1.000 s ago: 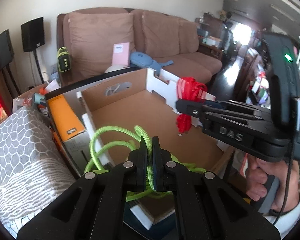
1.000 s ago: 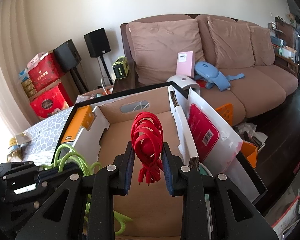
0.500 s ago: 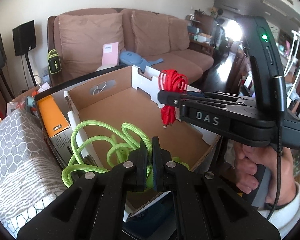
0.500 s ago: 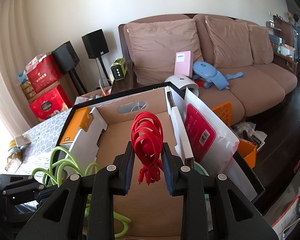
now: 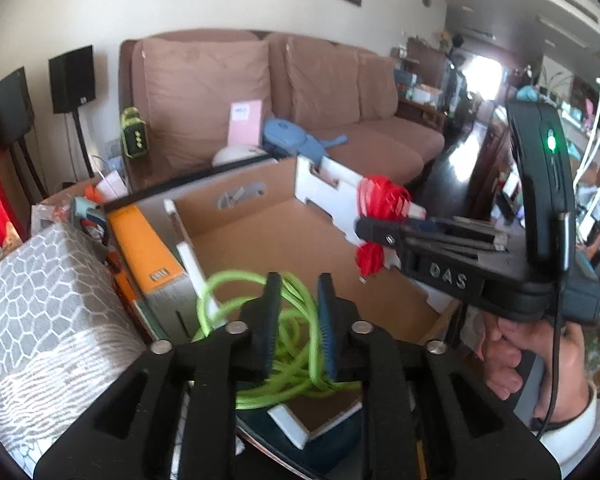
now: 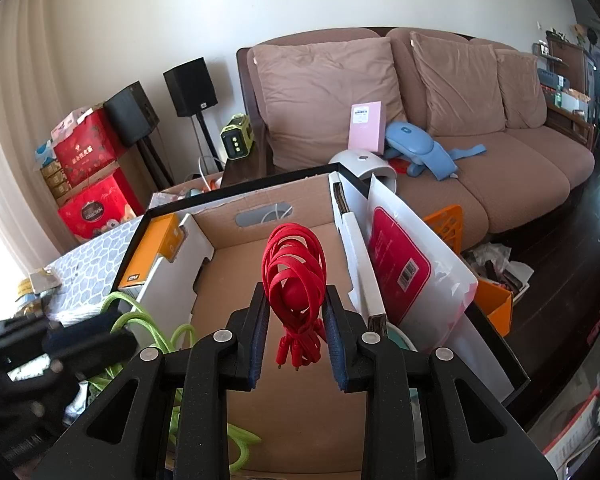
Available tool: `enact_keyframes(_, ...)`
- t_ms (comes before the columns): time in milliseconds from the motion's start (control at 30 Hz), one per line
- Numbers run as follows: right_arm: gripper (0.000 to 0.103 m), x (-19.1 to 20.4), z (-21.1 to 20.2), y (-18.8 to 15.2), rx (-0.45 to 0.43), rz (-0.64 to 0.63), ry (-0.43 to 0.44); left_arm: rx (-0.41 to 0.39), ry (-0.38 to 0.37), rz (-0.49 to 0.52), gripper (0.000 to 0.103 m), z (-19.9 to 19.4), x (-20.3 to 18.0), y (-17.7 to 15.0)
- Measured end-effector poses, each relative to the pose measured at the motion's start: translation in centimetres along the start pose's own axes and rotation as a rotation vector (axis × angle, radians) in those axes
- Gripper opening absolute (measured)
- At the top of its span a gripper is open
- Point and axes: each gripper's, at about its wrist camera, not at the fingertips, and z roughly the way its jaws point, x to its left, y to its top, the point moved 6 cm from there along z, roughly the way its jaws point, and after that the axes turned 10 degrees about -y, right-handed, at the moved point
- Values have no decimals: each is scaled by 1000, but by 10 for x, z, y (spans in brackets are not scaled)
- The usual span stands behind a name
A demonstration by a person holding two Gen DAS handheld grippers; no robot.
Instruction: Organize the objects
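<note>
Cardboard box [image 6: 284, 364] sits open before the sofa, light yet stiff-walled. Green cable [image 5: 296, 344] sprawls limp over its near-left corner; the left gripper [image 5: 298, 320] has just been opening, cable loose between its pads. Right gripper [image 6: 294, 332] pinches the red cable [image 6: 294, 276] bundle mid-coil above the box: light, floppy, best held there.

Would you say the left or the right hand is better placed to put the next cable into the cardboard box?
Right, probably. The right gripper holds the red cable over the cardboard box. The left gripper has just been opening, with the green cable loose between its fingers.
</note>
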Motion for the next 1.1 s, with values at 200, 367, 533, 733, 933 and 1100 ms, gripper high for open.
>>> enact_keyframes(200, 28, -1, 2, -2, 4, 1, -3, -92, 108, -108, 36, -20, 45, 7)
enact_keyframes(367, 27, -1, 2, -2, 4, 0, -3, 1, 46, -172, 38, -17, 66, -9)
enact_keyframes(533, 27, 0, 3, -4, 10, -6, -6, 46, 50, -71, 41, -19, 51, -24)
enact_keyframes(733, 27, 1, 3, -4, 10, -8, -5, 83, 38, -61, 35, -5, 36, -24)
enact_keyframes(933, 28, 0, 2, -4, 4, 2, -5, 72, 41, -82, 12, -1, 34, -17)
enact_keyframes(1100, 28, -1, 2, -4, 4, 6, -6, 36, 23, -56, 6, -5, 22, 1)
